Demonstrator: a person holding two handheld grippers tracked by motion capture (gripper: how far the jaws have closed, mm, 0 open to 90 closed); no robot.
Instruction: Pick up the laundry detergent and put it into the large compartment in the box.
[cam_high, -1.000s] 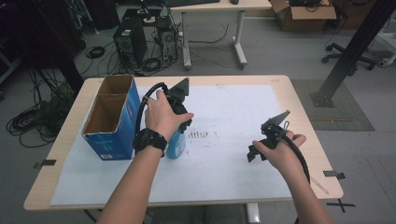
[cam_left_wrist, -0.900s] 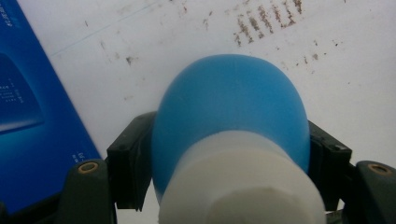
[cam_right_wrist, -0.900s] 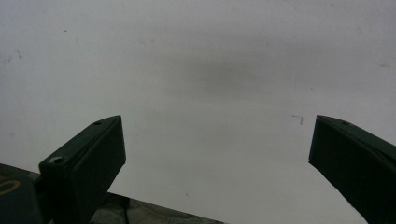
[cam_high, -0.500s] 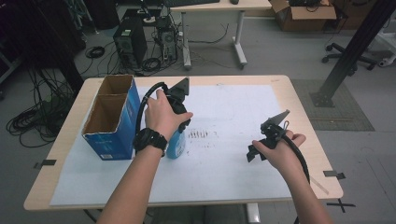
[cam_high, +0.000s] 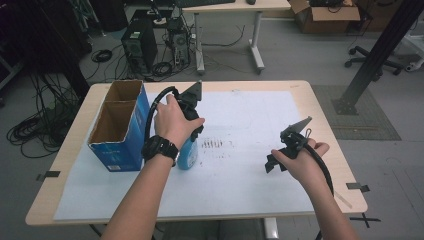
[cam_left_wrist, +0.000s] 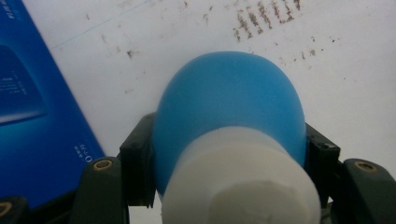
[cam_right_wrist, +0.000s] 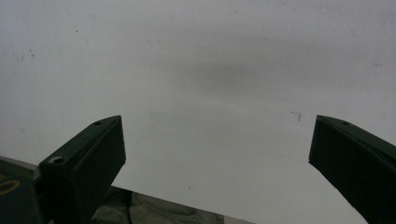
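A blue bottle (cam_high: 187, 156) with a white cap (cam_left_wrist: 238, 182) stands upright on the white paper sheet (cam_high: 250, 112), just right of the blue cardboard box (cam_high: 122, 150). My left gripper (cam_high: 193, 134) comes down on it from above and is shut on its upper body; in the left gripper view the bottle (cam_left_wrist: 229, 107) sits squeezed between both jaws of that gripper (cam_left_wrist: 229, 156). My right gripper (cam_high: 270, 164) hovers over the right part of the sheet, apart from the bottle. In the right gripper view this gripper (cam_right_wrist: 217, 163) stands wide open with bare paper between its jaws.
The blue box (cam_left_wrist: 28, 116) is open at the top, has two compartments and stands at the table's left. Brown smudges (cam_high: 215, 145) mark the paper right of the bottle. The wooden table edge (cam_high: 327, 107) frames the sheet. Cables and computers lie on the floor behind.
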